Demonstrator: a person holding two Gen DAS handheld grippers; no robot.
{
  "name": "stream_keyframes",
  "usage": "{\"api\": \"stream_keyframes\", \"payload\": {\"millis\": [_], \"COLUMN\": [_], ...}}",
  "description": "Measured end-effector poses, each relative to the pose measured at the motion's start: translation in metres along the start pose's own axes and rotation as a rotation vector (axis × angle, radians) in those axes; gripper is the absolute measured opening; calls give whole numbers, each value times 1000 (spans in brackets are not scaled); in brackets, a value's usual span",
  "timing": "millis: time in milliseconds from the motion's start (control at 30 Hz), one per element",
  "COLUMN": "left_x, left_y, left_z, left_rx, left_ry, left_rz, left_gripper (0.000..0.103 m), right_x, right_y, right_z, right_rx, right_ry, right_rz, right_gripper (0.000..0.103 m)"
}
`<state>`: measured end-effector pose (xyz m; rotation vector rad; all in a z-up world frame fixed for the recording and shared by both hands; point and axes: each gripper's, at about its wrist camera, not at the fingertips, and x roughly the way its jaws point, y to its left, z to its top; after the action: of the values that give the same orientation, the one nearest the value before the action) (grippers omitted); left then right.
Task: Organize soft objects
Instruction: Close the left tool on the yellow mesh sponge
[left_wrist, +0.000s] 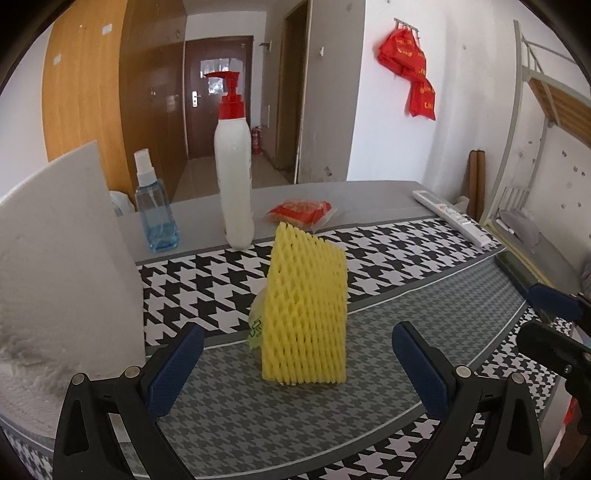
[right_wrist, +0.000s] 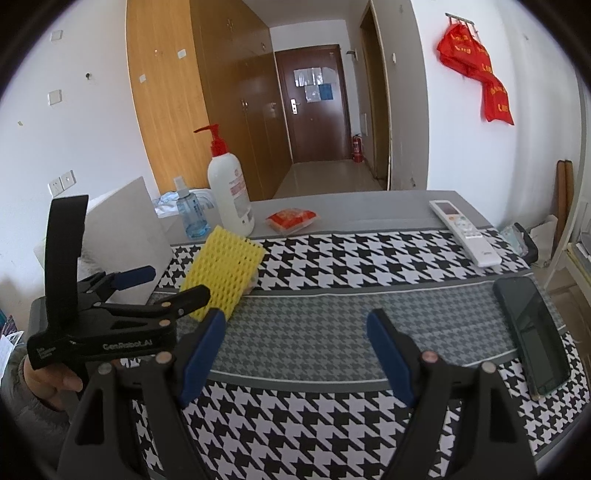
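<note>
A yellow foam fruit net (left_wrist: 306, 314) stands upright on the houndstooth table mat (left_wrist: 424, 317), with a pale green wrapper (left_wrist: 256, 328) behind its left side. My left gripper (left_wrist: 299, 354) is open, its blue-padded jaws on either side of the net, a little short of it. In the right wrist view the net (right_wrist: 223, 273) is at the left, with the left gripper (right_wrist: 159, 290) beside it. My right gripper (right_wrist: 295, 350) is open and empty over the mat (right_wrist: 314, 332), to the right of the net. A red snack packet (left_wrist: 301, 212) lies at the back.
A white foam box (left_wrist: 62, 266) stands at the left. A blue spray bottle (left_wrist: 155, 214) and a white pump bottle (left_wrist: 234, 177) stand behind the net. A white remote (right_wrist: 465, 232) and a black phone (right_wrist: 532, 332) lie on the right.
</note>
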<state>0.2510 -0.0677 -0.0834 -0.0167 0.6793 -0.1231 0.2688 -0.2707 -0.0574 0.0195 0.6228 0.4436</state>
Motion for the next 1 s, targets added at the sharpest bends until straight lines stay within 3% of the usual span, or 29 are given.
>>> {"api": "stream_keyframes", "payload": {"millis": [233,400,633,833,1000], "left_x": [10,18,27,41,44], "left_y": [-1,-5,-5,-6,-11], "left_z": [0,-1,-2,-6,-9], "left_rx": [3,17,20,11,15], "left_ry": [16,38,57,125,154], "left_rz": [17,24,33,4,-35], "left_gripper": [101,93,90,76,55], "right_x": [4,6,10,11,8], "right_y": [-3,-3,-3,-5,-9], "right_z": [-1,-1,-2,-3,-3], "right_rx": [4,-4,-1,8,17], "right_ry": [8,14,18,20,17], "right_rz": [-1,1,15,23,14], "right_gripper": [82,82,82,82,82]}}
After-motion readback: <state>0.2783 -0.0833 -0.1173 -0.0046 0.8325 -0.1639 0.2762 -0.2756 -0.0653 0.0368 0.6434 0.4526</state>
